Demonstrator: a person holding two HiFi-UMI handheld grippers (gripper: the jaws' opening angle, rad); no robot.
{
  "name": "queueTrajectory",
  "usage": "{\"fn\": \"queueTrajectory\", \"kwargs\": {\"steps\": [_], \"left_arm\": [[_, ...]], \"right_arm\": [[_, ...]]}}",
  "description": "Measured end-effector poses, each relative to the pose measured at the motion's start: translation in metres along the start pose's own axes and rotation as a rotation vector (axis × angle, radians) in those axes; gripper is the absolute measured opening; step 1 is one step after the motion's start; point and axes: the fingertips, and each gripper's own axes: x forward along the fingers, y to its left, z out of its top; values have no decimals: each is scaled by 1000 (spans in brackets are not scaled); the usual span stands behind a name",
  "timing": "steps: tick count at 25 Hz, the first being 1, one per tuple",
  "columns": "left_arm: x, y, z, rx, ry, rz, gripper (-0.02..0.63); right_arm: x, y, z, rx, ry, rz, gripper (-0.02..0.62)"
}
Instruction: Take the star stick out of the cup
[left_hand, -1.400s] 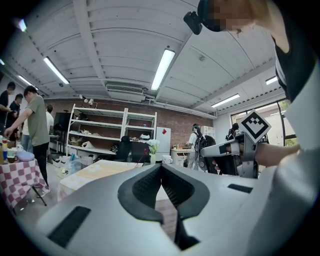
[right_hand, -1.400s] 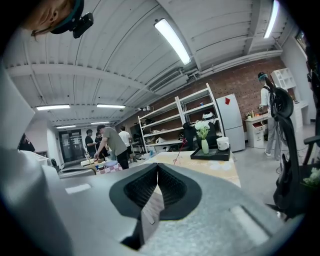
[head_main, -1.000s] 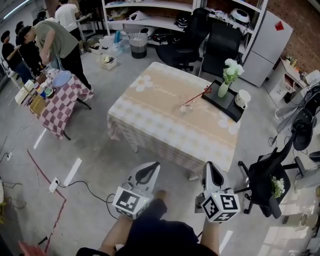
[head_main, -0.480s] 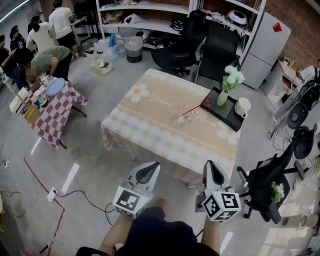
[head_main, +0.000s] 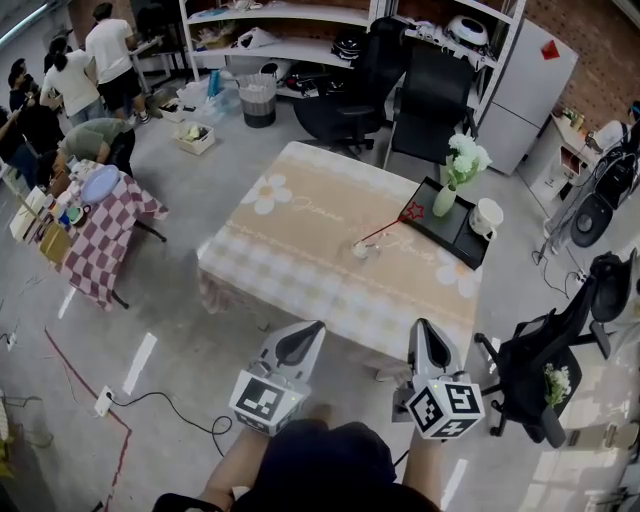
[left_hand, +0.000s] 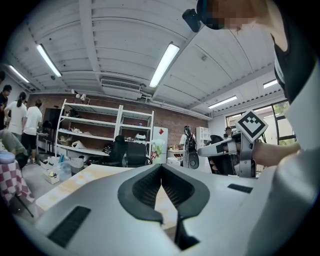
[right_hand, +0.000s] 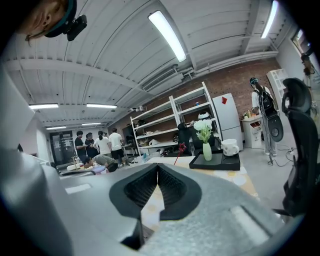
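- Red star stick (head_main: 408, 212) leans out of the small clear cup (head_main: 361, 249) on the beige-clothed table (head_main: 300, 245), its star end near the black tray (head_main: 452, 238).
- Left gripper (head_main: 303, 334) and right gripper (head_main: 427, 336) hang well short of the table, each with jaws pressed together and nothing between them.

Ahead of my left gripper (head_main: 300, 338) and right gripper (head_main: 427, 335) I count one table (head_main: 300, 250), one cup (head_main: 361, 250), one star stick (head_main: 385, 228), one tray (head_main: 447, 233), one vase (head_main: 446, 198) and one mug (head_main: 486, 216).
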Motion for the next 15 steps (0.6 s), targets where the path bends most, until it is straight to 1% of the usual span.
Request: {"fn": "queueTrajectory", "kwargs": {"steps": [7, 11, 15], "left_arm": [[3, 2, 0, -4, -5, 9, 11], [2, 4, 2, -13, -28, 23, 11], [4, 3, 2, -18, -22, 29, 11]], "right_arm": [[0, -3, -4, -8, 10, -24, 3], [-4, 0, -5, -12, 12, -30, 3], [-6, 0, -5, -11, 5, -37, 3]]}}
